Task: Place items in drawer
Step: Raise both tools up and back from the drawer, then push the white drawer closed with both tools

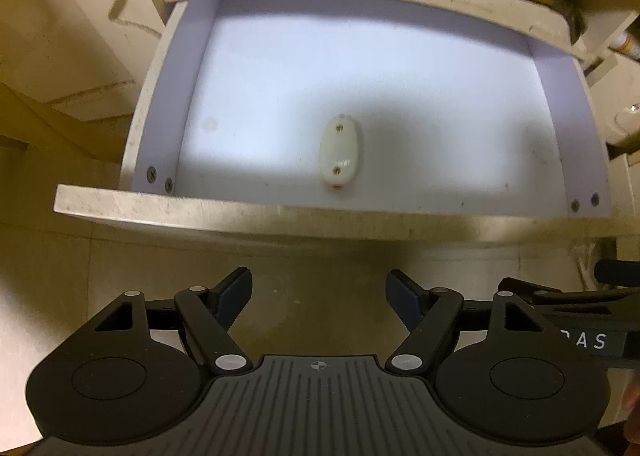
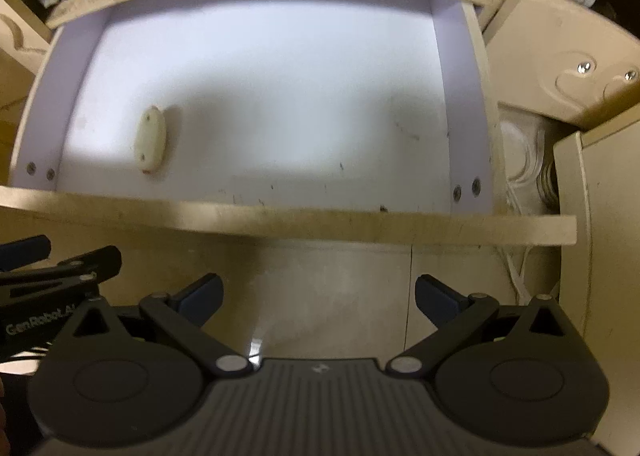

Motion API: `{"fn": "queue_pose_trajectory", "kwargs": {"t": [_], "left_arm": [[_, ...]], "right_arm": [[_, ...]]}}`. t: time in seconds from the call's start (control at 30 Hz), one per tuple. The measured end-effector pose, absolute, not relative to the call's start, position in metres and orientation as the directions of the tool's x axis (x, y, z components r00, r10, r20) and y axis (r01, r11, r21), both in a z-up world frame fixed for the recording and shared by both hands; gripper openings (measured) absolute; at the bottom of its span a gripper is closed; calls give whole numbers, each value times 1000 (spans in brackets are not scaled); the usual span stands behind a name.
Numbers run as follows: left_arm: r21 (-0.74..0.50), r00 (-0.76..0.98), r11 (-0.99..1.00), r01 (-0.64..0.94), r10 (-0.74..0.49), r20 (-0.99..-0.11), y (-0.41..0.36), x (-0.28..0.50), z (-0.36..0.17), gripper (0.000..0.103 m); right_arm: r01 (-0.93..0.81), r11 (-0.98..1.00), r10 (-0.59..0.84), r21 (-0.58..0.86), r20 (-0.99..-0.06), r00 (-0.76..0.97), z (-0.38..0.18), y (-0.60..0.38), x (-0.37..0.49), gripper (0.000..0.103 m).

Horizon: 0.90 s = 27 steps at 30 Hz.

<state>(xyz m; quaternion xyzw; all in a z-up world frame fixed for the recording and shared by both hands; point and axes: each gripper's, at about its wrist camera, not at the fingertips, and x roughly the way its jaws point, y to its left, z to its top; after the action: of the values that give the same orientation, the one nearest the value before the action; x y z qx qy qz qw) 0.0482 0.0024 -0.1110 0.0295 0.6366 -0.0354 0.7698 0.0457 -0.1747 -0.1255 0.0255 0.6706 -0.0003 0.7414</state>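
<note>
Both grippers hover side by side before the pulled-out drawer (image 1: 248,211), angled down toward its white floor. The left gripper (image 1: 319,292) has its jaws spread wide and holds nothing; the right gripper (image 2: 319,294) is likewise spread and empty. A small oval white piece with two screws (image 1: 340,151) lies on the drawer floor near the front panel, long axis running front to back
</note>
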Motion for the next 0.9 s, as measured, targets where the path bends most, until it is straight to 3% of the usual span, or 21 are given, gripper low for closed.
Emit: {"fn": "queue_pose_trajectory", "kwargs": {"t": [0.9], "left_arm": [[26, 164, 997, 66, 14, -986, 6, 69, -125, 73]], "right_arm": [[82, 996, 5, 14, -994, 112, -138, -184, 64, 103]]}}
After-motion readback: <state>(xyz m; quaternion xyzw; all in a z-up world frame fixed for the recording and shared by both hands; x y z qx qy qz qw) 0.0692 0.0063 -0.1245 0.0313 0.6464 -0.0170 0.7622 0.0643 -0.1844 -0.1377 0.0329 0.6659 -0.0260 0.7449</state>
